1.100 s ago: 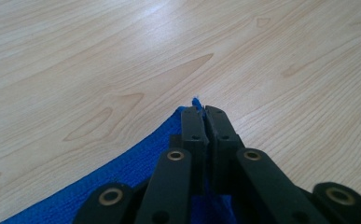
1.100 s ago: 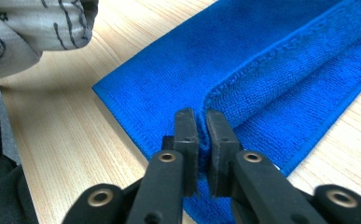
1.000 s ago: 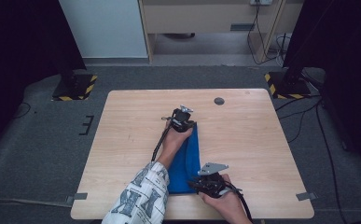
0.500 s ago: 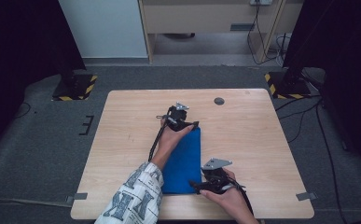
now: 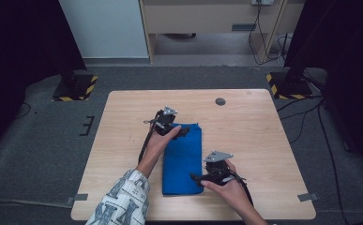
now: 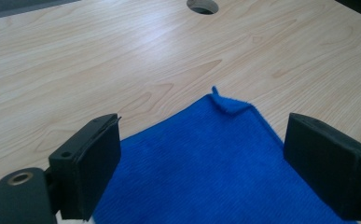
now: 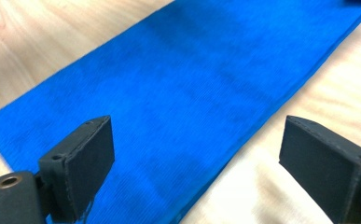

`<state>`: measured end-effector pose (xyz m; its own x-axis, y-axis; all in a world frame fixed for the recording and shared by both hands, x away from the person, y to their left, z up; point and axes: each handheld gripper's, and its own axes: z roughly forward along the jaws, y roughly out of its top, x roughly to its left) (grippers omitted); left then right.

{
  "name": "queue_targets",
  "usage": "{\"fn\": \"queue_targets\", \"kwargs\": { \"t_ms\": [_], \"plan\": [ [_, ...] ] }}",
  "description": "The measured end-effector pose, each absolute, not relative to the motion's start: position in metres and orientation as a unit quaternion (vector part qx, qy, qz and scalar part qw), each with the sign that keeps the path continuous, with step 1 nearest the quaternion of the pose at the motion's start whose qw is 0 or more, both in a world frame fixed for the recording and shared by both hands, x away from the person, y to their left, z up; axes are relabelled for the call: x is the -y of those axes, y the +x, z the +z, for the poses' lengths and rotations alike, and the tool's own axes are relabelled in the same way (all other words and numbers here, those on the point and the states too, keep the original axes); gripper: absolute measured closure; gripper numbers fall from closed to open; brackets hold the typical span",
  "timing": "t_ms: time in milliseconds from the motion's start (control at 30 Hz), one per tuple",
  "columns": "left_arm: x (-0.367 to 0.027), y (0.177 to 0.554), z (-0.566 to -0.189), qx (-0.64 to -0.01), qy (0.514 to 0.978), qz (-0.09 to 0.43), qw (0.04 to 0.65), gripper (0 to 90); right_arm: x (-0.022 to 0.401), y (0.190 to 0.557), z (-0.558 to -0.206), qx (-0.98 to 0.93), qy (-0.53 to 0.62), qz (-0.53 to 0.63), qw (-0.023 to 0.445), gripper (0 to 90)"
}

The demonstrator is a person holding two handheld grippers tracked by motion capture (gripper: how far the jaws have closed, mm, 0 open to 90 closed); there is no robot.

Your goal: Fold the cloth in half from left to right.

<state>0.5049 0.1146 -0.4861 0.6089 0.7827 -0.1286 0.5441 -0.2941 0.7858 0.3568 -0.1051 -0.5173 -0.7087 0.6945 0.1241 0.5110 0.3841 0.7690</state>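
A blue cloth (image 5: 183,159) lies folded into a long flat strip in the middle of the wooden table (image 5: 259,136). My left gripper (image 5: 183,131) hovers at the strip's far end, and its jaws have just been opening. In the left gripper view the left gripper (image 6: 201,144) stands open above the cloth (image 6: 201,177), with a small turned-up cloth corner (image 6: 229,103) beyond it. My right gripper (image 5: 196,177) is at the strip's near right edge, jaws also just opened. In the right gripper view the right gripper (image 7: 197,149) is wide apart over the cloth (image 7: 192,79), pressing nothing.
A round cable hole (image 5: 220,101) sits near the table's far edge, also seen as the hole (image 6: 202,5). Bare wood surrounds the cloth on all sides. Dark stands with yellow-black bases (image 5: 76,86) flank the table on the grey floor.
Both grippers' jaws have opened and let go of the cloth. The left hand has drawn back to the left, uncovering more of the strip, which now lies flat.
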Motion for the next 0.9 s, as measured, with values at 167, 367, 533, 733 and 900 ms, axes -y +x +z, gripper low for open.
{"fn": "queue_targets", "kwargs": {
  "t_ms": [167, 367, 533, 733, 900],
  "plan": [
    [-0.13, 0.504, -0.487, -0.427, 0.789, 0.14, 0.419, 7.7, 0.106, 0.373, -0.514, -0.826, 0.366, 0.413, 0.111, 10.5],
    [-0.141, 0.499, -0.486, -0.427, 0.786, 0.139, 0.425, 7.5, 0.106, 0.393, -0.513, -0.822, 0.379, 0.408, 0.116, 9.7],
    [-0.144, 0.495, -0.484, -0.423, 0.792, 0.14, 0.417, 7.6, 0.103, 0.408, -0.512, -0.818, 0.388, 0.405, 0.127, 11.4],
    [-0.15, 0.493, -0.484, -0.422, 0.799, 0.142, 0.405, 8.7, 0.106, 0.438, -0.507, -0.815, 0.398, 0.391, 0.154, 16.2],
    [-0.156, 0.491, -0.484, -0.424, 0.797, 0.149, 0.404, 8.7, 0.108, 0.451, -0.501, -0.809, 0.406, 0.391, 0.168, 16.6]
  ]
}}
